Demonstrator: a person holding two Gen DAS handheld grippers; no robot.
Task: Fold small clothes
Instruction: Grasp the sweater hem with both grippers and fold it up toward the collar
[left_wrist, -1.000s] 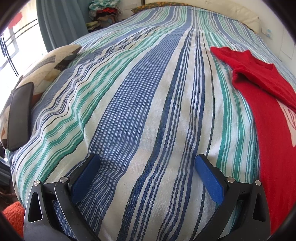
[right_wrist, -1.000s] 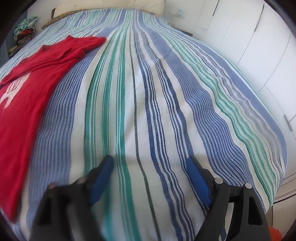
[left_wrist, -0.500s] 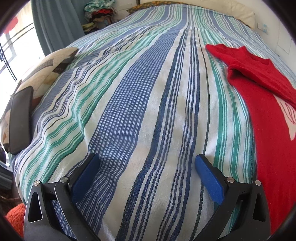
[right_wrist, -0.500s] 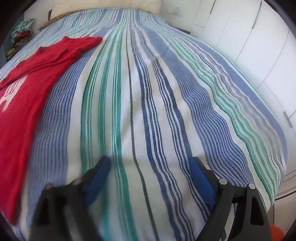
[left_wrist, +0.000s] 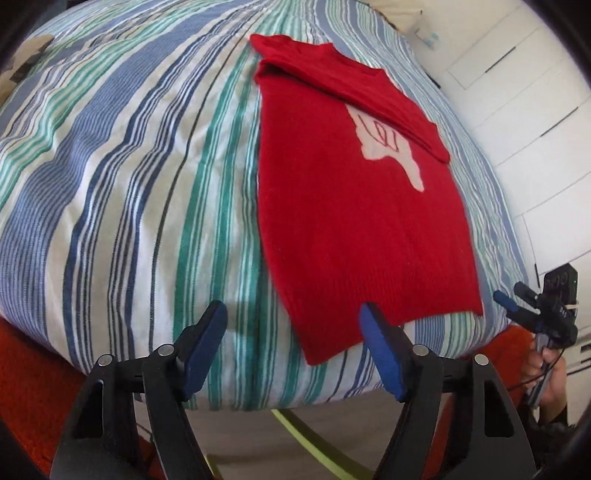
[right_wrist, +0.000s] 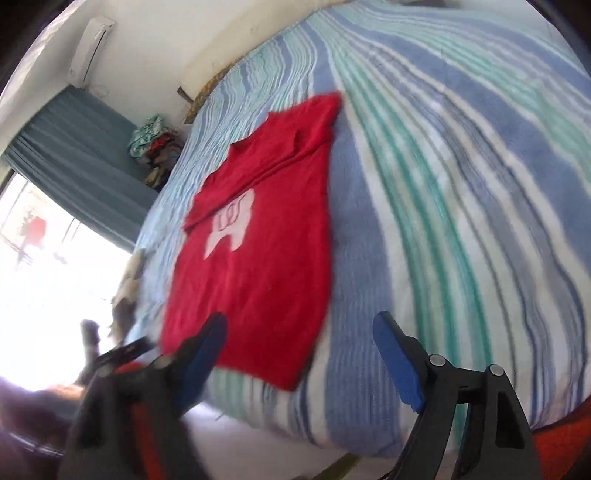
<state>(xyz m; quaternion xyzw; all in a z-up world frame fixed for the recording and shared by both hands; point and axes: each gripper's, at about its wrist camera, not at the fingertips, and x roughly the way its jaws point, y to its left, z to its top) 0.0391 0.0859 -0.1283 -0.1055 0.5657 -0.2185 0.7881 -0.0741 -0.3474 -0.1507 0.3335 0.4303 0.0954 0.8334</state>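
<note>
Jaws of the left hand-held gripper (left_wrist: 293, 341) are closing with nothing clamped, though the near hem of the red sweater (left_wrist: 354, 221) shows in the gap; the right hand-held gripper (right_wrist: 299, 349) is narrowing too, empty, over the hem's other corner. The sweater lies flat on the striped bed (left_wrist: 129, 184), its hem at the bed's near edge, one sleeve folded across the chest. A pinch could catch the bedcover with the knit, or take one layer only, so the fold drags crooked.

Red knit top (left_wrist: 354, 221) lying flat on the striped bedcover (left_wrist: 129, 166), occupying centre-right of the left wrist frame; sleeves folded in across the chest, partly covering a pale motif (left_wrist: 391, 147); hem sitting at the bed's near edge, lower centre.
</note>
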